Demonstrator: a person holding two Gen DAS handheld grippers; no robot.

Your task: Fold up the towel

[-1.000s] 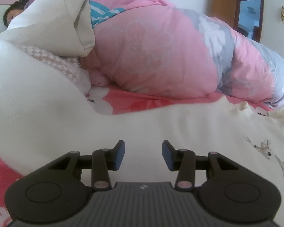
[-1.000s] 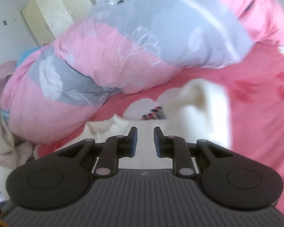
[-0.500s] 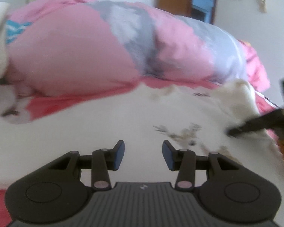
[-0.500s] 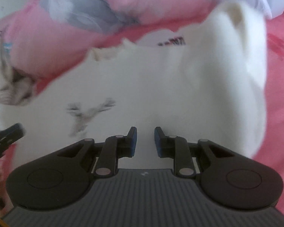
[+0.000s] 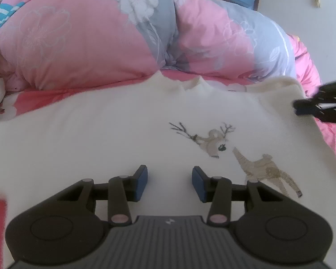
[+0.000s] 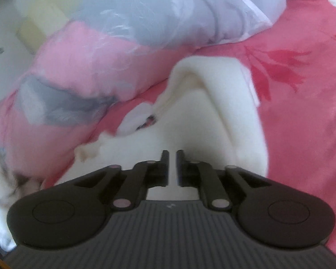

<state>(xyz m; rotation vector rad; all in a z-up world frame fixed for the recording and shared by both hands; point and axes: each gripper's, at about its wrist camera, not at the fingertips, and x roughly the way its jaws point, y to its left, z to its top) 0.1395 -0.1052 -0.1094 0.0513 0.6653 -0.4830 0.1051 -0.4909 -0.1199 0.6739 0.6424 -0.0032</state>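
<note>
Left gripper (image 5: 169,182) agape over towel (image 5: 100,134); right gripper (image 6: 172,168) opening

My right hand-held gripper (image 6: 172,167) is opening, jaws narrowly apart over the cream towel (image 6: 215,116), whose far end humps up on the pink bed sheet (image 6: 302,103); a pink-and-grey duvet (image 6: 127,44) lies beyond.

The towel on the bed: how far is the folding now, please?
Done: the cream towel lies spread on the pink sheet, deer print up. In hand: little. The left gripper hovers open above it; the right gripper's jaws are opening narrowly at the raised far corner, nothing clearly pinched. Left: every fold.
</note>
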